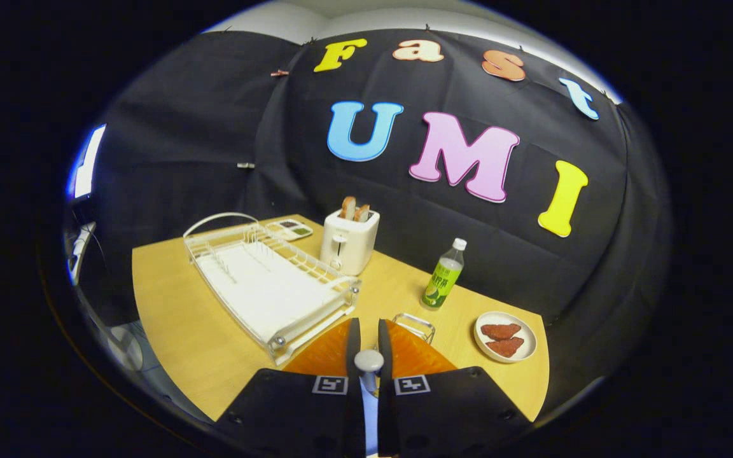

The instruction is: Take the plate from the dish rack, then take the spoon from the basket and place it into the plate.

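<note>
My gripper (369,326) is shut on a spoon (368,361). The spoon's pale rounded end sticks up between the two fingers, and its stem runs back down the narrow gap. Directly under and ahead of the fingers an orange plate (412,353) lies flat on the wooden table (175,318), with its rim showing on both sides of the fingers. Just beyond the plate, to the right of the fingertips, I see the wire rim of the basket (415,323), partly hidden. The white dish rack (265,286) stands to the left beyond the fingers with nothing in it.
A white toaster (349,242) holding two toast slices stands behind the rack. A green bottle (443,277) is upright to the right. A small white plate (505,337) with two reddish-brown pieces sits near the table's right edge. A small tray (290,229) lies at the back.
</note>
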The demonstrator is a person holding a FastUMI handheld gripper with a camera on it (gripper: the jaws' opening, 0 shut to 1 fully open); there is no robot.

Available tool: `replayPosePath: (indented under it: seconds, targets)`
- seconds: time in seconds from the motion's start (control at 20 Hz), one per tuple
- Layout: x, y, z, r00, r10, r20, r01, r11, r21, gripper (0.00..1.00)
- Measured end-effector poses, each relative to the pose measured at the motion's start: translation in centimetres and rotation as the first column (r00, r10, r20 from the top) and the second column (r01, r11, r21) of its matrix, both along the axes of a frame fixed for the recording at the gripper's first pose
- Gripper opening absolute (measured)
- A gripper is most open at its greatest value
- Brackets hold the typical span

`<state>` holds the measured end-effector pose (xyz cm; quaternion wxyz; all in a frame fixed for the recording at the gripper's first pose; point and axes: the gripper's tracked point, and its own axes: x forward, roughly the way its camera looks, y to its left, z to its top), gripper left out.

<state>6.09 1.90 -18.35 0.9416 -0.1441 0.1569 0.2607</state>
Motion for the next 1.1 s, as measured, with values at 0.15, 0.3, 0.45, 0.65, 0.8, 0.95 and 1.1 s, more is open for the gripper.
replayPosePath:
  seconds: [0.15,0.3,0.45,0.65,0.8,0.95,1.1]
  targets:
    - [0.2,0.4,-2.1,0.999,-0.032,0.004,0.032,0.999,-0.032,0.12]
    - [-0.9,1.0,-4.3,0.999,-0.024,-0.033,0.023,0.999,-0.047,0.13]
    - [-1.7,1.3,-4.9,0.999,-0.024,-0.04,0.021,0.998,-0.056,0.16]
    - [-3.4,1.7,-5.8,0.996,-0.008,-0.093,0.002,0.998,-0.063,0.19]
    - [-4.3,1.5,-5.9,0.994,-0.011,-0.11,0.004,0.998,-0.069,0.21]
    - [-5.7,2.3,-6.3,0.974,-0.004,-0.226,0.006,1.0,0.009,0.47]
    - [-5.4,2.5,-3.4,0.97,-0.041,-0.239,0.068,0.992,0.109,0.99]
